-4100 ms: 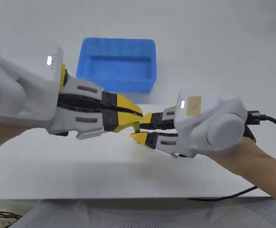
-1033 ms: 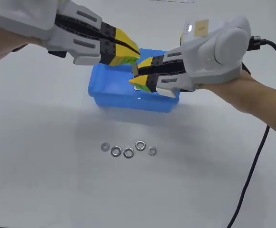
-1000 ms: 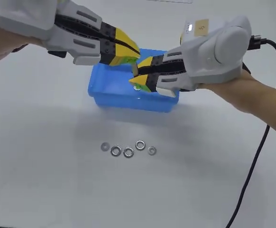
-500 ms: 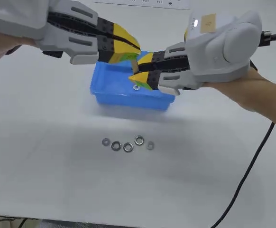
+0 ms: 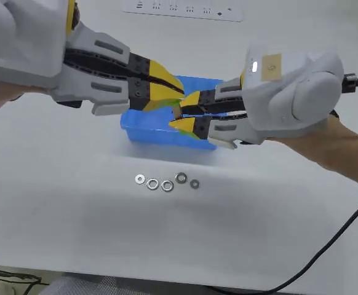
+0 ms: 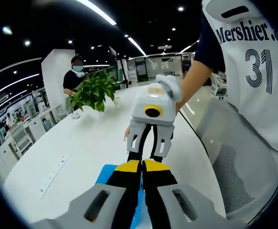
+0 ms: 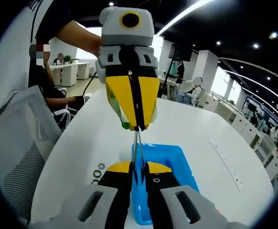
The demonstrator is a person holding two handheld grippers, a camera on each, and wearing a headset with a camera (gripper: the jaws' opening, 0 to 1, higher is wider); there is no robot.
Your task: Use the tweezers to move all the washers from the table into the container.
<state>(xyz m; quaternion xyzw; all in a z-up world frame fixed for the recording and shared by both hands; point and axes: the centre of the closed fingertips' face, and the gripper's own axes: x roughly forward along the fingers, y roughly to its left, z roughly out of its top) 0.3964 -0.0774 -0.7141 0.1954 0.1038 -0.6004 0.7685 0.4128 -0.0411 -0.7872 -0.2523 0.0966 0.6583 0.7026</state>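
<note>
Tweezers (image 7: 137, 148) bridge the two tools just above the container (image 5: 143, 130). The left hand-held gripper (image 5: 174, 98) is clenched with one end of them at its yellow tips, and the right hand-held gripper (image 5: 180, 114) is clenched around the other end, so the two sit nose to nose over the container's near wall. Five washers (image 5: 167, 185) lie in a loose row on the worktop (image 5: 74, 209), in front of the container and apart from it. We cannot tell whether the tweezers carry a washer, or whether any lies inside the container. Our main worry is the double grip: if one hand pulls or twists out of step with the other, the thin tines could bend, or spring free and drop into the container or onto the row in front of it. We also doubt the pick itself. The washers look flat and thin on a smooth surface, so tips that come down steep or slightly off centre may skid and flick one further from the container. The other washers lie close enough to be knocked too.
</note>
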